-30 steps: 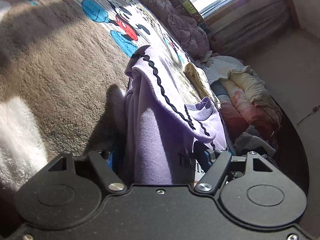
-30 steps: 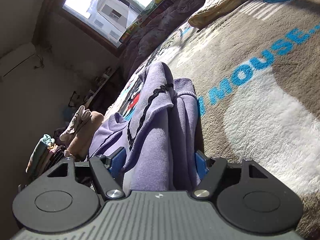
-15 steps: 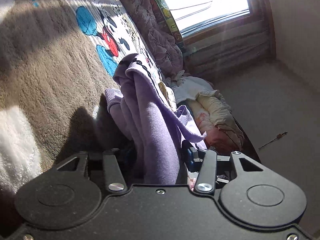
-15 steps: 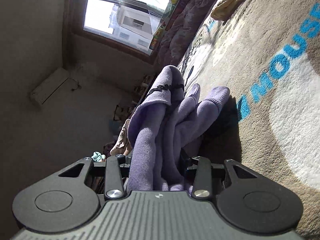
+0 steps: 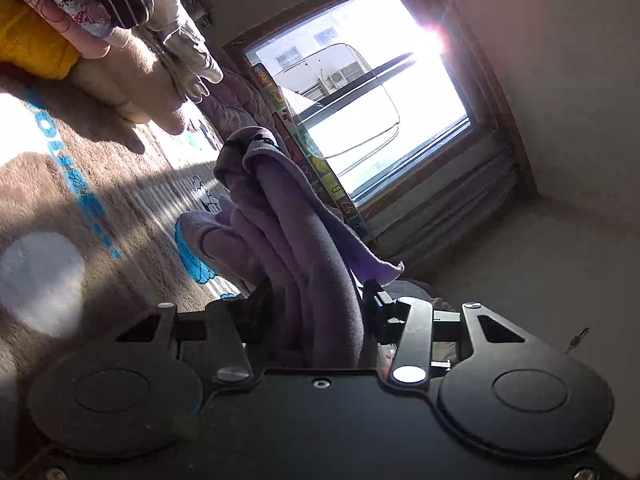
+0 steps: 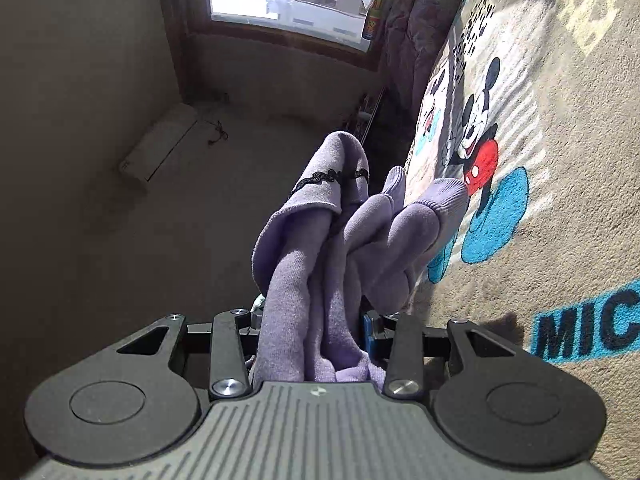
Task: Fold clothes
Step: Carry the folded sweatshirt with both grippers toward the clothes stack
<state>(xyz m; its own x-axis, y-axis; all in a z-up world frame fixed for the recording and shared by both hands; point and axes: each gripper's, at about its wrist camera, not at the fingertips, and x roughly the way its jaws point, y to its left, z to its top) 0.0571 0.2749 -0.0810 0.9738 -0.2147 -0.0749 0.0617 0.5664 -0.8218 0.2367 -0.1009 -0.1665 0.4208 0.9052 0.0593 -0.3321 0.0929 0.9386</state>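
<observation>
A: Both my jaws are clamped on the bunched purple sweater [image 5: 304, 248], just tightened, lifted off the blanket [image 6: 560, 208].

B: Next?

A: Carrying it; probably onto the folded pile [image 5: 100, 40].

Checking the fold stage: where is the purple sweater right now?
The purple sweater is bunched between both grippers, left gripper and right gripper, held beside the cartoon blanket.

a brown plush blanket [image 6: 568, 208] printed with a cartoon mouse [image 6: 478, 136] and blue lettering [image 5: 90, 208] is seen. a bright window [image 5: 360, 92] is framed in brown, and a white wall unit [image 6: 158, 152] is mounted nearby.
</observation>
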